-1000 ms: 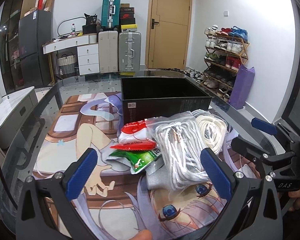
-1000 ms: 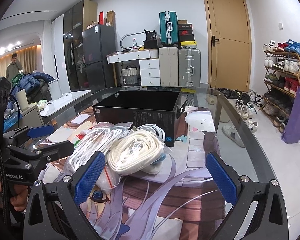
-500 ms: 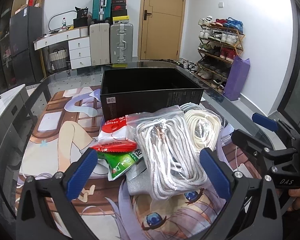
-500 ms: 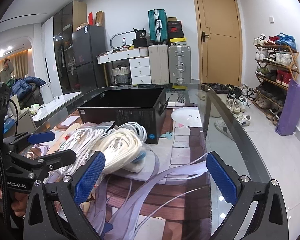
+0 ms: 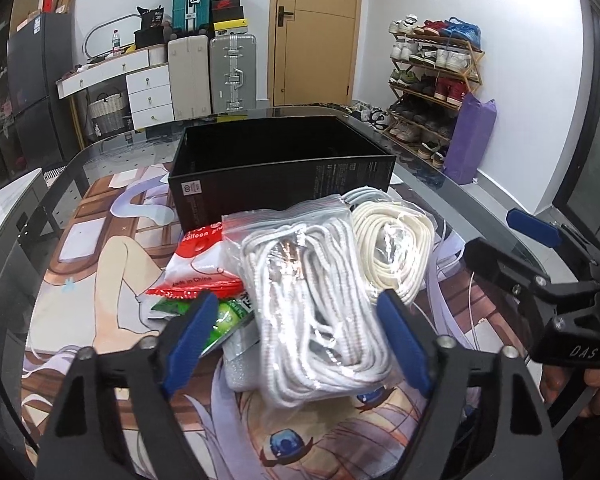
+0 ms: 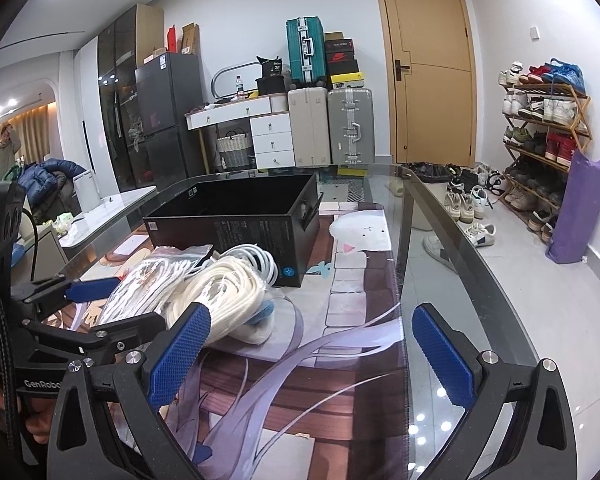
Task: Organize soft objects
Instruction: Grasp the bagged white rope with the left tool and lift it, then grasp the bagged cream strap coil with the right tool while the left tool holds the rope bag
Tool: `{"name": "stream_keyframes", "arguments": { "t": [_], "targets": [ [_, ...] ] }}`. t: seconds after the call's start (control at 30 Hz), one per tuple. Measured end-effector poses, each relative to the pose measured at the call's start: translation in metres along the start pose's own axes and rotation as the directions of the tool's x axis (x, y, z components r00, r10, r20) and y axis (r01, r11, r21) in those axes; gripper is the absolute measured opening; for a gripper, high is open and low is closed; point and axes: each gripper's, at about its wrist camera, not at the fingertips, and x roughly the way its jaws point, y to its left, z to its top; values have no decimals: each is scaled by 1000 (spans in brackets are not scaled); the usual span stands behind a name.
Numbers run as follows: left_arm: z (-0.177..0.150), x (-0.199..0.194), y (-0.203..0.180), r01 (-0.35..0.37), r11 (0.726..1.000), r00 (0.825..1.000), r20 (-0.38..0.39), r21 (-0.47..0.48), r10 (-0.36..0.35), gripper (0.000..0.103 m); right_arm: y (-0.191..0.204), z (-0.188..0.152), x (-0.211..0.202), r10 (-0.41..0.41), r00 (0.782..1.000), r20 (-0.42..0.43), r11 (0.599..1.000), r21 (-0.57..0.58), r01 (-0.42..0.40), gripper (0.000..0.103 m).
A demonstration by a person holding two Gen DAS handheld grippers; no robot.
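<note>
A clear bag of white rope (image 5: 316, 292) lies on the printed mat, on top of a pile in front of an open black box (image 5: 280, 168). A bag of cream rope (image 5: 392, 248) lies to its right; a red balloon packet (image 5: 198, 258) and a green packet (image 5: 224, 316) lie to its left. My left gripper (image 5: 296, 340) is open, its fingers on either side of the white rope bag's near end. My right gripper (image 6: 306, 356) is open and empty, right of the cream rope (image 6: 224, 292) and the box (image 6: 236, 216). It also shows at the right edge of the left wrist view (image 5: 512, 248).
The glass table's curved edge (image 6: 452, 232) runs along the right, with floor, loose shoes and a shoe rack (image 6: 544, 132) beyond. A grey foam pad (image 5: 240, 360) lies under the pile. A side cabinet (image 6: 100, 216) stands to the left.
My left gripper has moved forward and down, so its open fingers now straddle the white rope bag. The right gripper has turned slightly and stays open.
</note>
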Motion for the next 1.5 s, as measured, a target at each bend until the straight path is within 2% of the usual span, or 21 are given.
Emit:
{"name": "stream_keyframes", "arguments": {
  "t": [0.07, 0.1, 0.17, 0.27, 0.8, 1.07, 1.17, 1.3, 1.5],
  "targets": [
    [-1, 1, -2, 6, 1000, 1000, -6, 11, -6, 63, 0, 0, 1, -4, 1000, -2, 1000, 1, 4, 102],
    [-2, 1, -3, 8, 1000, 1000, -6, 12, -8, 61, -1, 0, 1, -4, 1000, -2, 1000, 0, 4, 102],
    [-3, 0, -3, -5, 1000, 1000, 1, 16, 5, 50, -1, 0, 2, -3, 1000, -3, 1000, -1, 3, 102],
    [-4, -4, 1, 3, 1000, 1000, 15, 1, -3, 45, 1, -1, 3, -2, 1000, -6, 1000, -7, 2, 102],
    [6, -35, 35, -10, 998, 996, 91, -61, 15, 43, 24, -3, 12, 48, 997, -54, 997, -57, -52, 102],
    [10, -40, 48, -13, 997, 994, 105, -81, 22, 43, 45, 0, 28, 89, 988, -126, 984, -141, -107, 102],
    [10, -38, 54, -12, 996, 994, 103, -93, 21, 43, 56, 3, 36, 88, 984, -152, 974, -195, -117, 102],
    [12, -36, 58, -4, 995, 995, 100, -100, 14, 43, 63, 8, 45, 84, 983, -164, 973, -198, -116, 103],
    [15, -34, 66, 0, 994, 995, 96, -109, 11, 43, 77, 12, 62, 41, 978, -203, 948, -302, -103, 103]
  ]
}}
